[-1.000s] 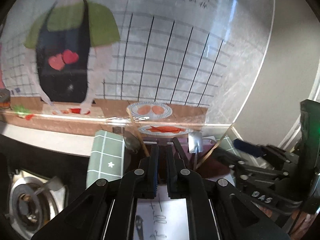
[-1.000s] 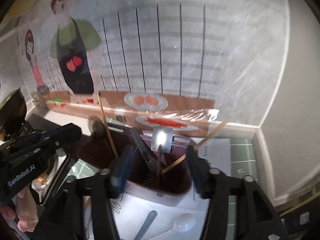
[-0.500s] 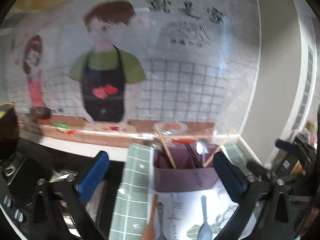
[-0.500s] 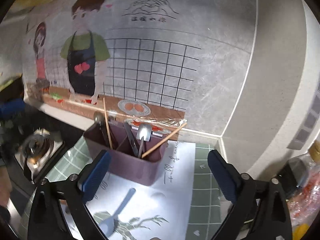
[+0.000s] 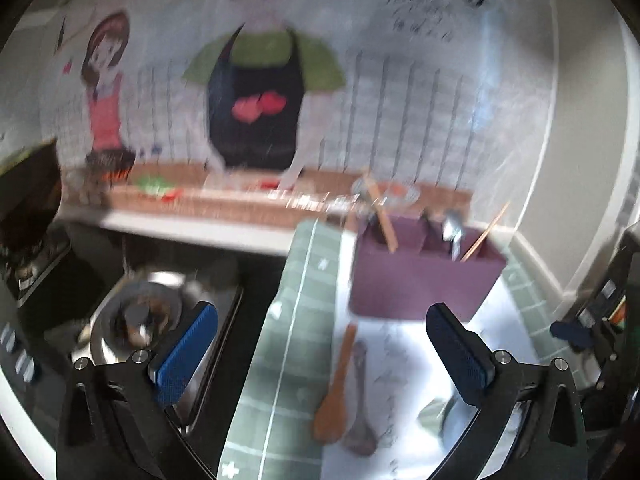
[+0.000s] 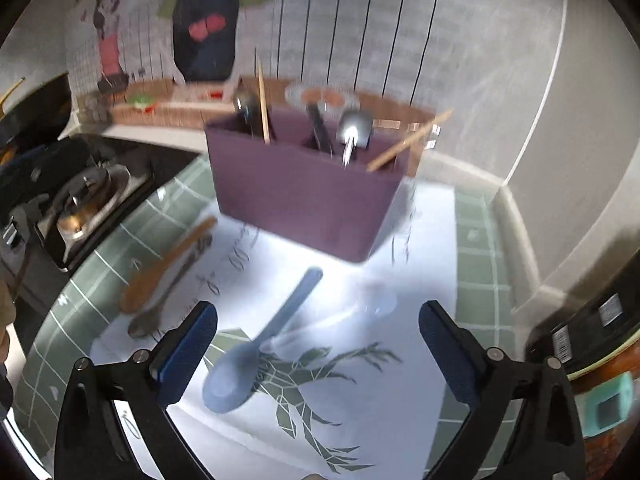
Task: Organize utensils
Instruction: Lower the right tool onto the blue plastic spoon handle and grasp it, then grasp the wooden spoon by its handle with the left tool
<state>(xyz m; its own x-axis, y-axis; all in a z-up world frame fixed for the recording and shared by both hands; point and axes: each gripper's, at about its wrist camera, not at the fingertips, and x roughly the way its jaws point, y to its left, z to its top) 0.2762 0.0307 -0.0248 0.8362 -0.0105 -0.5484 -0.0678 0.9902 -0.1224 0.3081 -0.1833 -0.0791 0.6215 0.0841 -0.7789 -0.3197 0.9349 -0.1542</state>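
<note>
Both fisheye views smeared by motion blur, dark vignette ringing the bowed edges, bright glare washing out the white paper mat (image 6: 400, 280), wall mural (image 5: 260, 80) soft and streaked, stove corner dim

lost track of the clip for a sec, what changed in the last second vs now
Both grippers backed away from the purple caddy. The left gripper, shut with its tips at the caddy's rim a second ago, is now wide open and empty. The right gripper also opened wider and now hangs over the blue spoon. The caddy, its utensils, and the wooden spoon on the mat stayed put.
</note>
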